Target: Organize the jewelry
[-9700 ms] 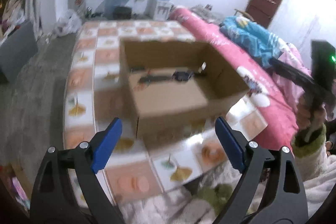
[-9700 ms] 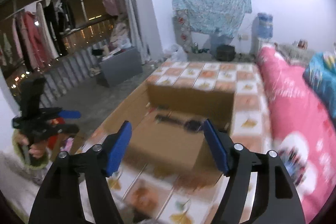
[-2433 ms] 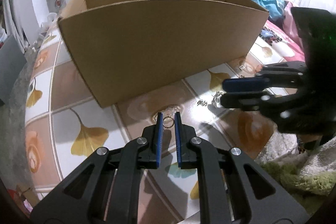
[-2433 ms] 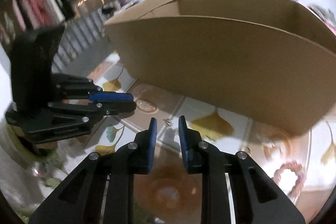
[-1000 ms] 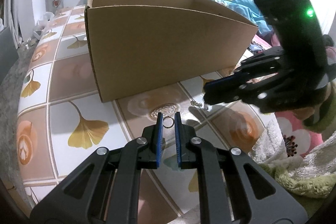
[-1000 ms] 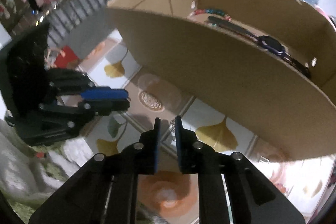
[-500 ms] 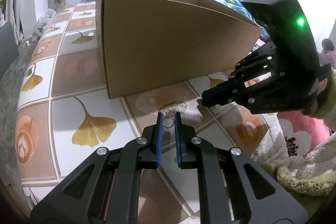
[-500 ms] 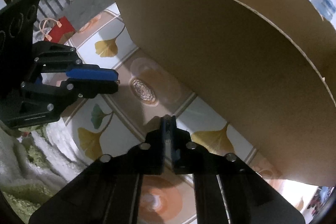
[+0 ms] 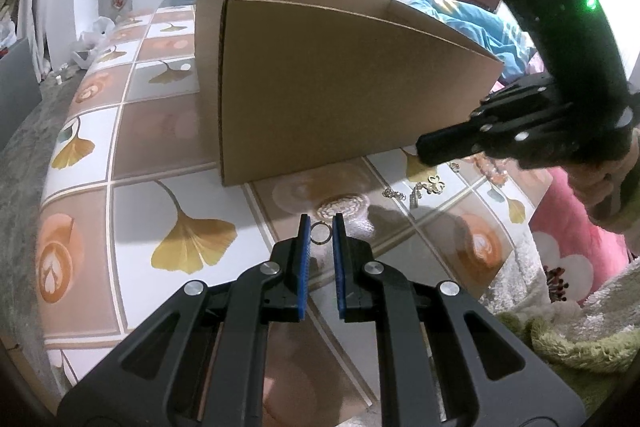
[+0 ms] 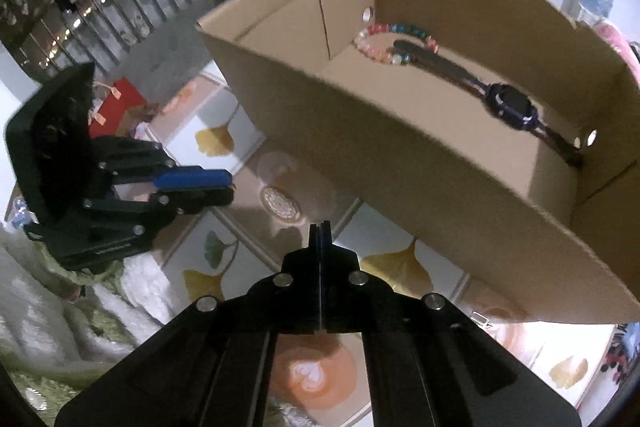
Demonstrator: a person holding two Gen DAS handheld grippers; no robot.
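My left gripper (image 9: 321, 233) is shut on a small metal ring (image 9: 321, 233) and holds it just above the tiled table, in front of the cardboard box (image 9: 340, 83). My right gripper (image 10: 321, 227) is fully shut with nothing visible between its pads; it hovers near the box's front wall (image 10: 400, 179) and also shows in the left wrist view (image 9: 424, 147). The left gripper also shows in the right wrist view (image 10: 228, 187). Inside the box lie a coloured bead bracelet (image 10: 384, 41) and a dark watch (image 10: 512, 105). Loose silver chain pieces (image 9: 416, 193) and a pink bead bracelet (image 9: 486, 165) lie on the table.
The table top (image 9: 160, 147) has ginkgo-leaf tiles. A fluffy green-white blanket (image 9: 560, 339) lies at its near edge. A pink bed with blue bedding (image 9: 480, 27) is to the right. A grey floor (image 9: 20, 131) drops away on the left.
My right gripper has closed fully and risen toward the box's rim, so the box interior now shows. My left gripper still holds the ring and has shifted slightly left.
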